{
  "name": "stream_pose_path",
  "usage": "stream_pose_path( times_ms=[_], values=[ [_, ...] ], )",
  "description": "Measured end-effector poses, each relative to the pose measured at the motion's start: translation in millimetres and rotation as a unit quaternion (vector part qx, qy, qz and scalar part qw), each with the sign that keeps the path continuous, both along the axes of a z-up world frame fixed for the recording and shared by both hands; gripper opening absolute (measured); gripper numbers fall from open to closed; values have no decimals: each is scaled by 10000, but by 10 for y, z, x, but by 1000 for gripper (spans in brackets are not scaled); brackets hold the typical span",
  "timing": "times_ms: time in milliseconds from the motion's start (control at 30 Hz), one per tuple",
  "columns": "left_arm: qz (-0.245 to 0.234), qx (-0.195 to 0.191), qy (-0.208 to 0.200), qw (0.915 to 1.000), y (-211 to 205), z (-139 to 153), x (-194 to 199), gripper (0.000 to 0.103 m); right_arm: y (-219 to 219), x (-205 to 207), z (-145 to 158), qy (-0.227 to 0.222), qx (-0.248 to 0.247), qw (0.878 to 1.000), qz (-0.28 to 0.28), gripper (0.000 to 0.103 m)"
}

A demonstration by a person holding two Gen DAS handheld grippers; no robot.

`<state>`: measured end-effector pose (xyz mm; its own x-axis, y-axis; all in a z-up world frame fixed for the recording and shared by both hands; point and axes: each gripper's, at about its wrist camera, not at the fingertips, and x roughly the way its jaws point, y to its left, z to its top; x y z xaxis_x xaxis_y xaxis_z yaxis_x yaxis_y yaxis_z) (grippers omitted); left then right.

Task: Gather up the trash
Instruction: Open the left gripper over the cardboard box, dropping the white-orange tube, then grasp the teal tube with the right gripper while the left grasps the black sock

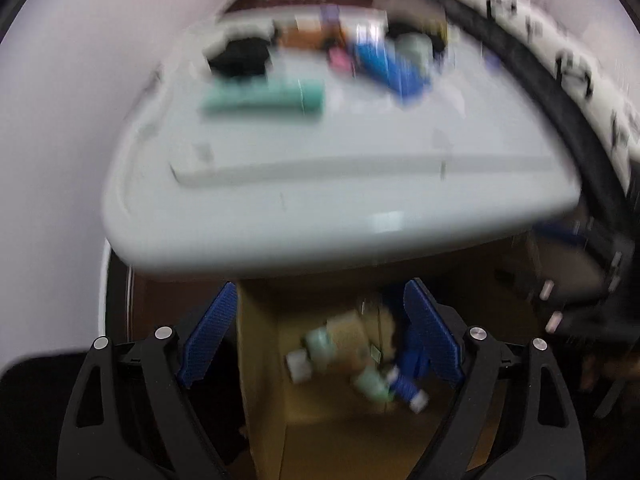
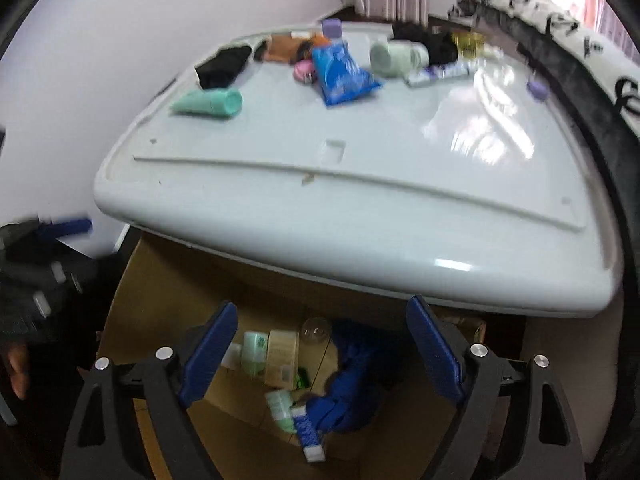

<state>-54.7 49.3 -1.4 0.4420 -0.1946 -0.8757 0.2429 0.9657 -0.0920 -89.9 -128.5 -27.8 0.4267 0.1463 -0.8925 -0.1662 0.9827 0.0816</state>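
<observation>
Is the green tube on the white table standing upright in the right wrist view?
No. The green tube lies on its side on the white table, near the table's left edge.

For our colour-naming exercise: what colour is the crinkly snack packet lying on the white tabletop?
Blue, with some white print. The snack packet shows best in the right wrist view.

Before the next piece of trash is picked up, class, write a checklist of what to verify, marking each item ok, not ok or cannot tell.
1. Left gripper open and empty: ok.
2. Right gripper open and empty: ok.
3. Cardboard box sits below the table edge, top open: ok.
4. Earlier trash lies inside the box, such as the blue bag: ok.
5. Trash left on the white table: not ok; the green tube and blue packet remain.
6. Left wrist view sharp enough to aim: not ok, blurred.
</observation>
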Motion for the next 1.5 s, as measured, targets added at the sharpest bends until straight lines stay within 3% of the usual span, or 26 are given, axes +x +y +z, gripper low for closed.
stream_pose_path(
  times_ms=[167, 333, 433, 633, 800, 833, 867, 900, 967, 1033, 1167, 1333, 1500],
  values=[
    [165, 23, -1054, 9943, 53, 593, 275, 88, 110, 74, 242, -482, 158, 9980, 372, 89],
    [440, 99, -1573, 9865, 126, 868, 620, 88, 322, 391, 434, -973, -33, 9918, 831, 91],
    [761, 89, -1749, 9816, 298, 922, 683, 88, 487, 686, 402, -1111, -32, 9863, 1220, 91],
    [1056, 141, -1692, 9798, 565, 733, 671, 88, 1163, 1272, 134, -1323, -213, 9560, 2611, 87],
    [1234, -21, -1398, 9825, 765, 549, 766, 88, 1505, 1716, -54, -934, -76, 9515, 2930, 81],
    [1246, -50, -1324, 9833, 782, 517, 790, 88, 1556, 1794, -91, -826, -42, 9517, 2958, 74],
    [1244, -76, -1292, 9838, 790, 504, 798, 88, 1593, 1850, -131, -723, -60, 9519, 2976, 58],
    [1226, -98, -1255, 9844, 790, 494, 809, 88, 1646, 1916, -197, -527, -150, 9522, 3004, 55],
    [1194, -42, -1223, 9853, 776, 485, 819, 88, 1631, 1957, -201, -342, 51, 9578, 2852, 39],
    [1183, 62, -1175, 9860, 750, 474, 840, 88, 1581, 1946, -193, -144, 103, 9654, 2600, 34],
    [1155, -53, -897, 9892, 702, 446, 955, 88, 1382, 1744, -175, 60, 164, 9741, 2253, 33],
    [1006, -51, -667, 9927, 501, 406, 1219, 88, 907, 1415, 2, -42, 263, 9860, 1648, 33],
    [932, -60, -313, 9951, 195, 143, 1934, 88, 385, 1162, 285, -433, 263, 9939, 982, 33]
  ],
)
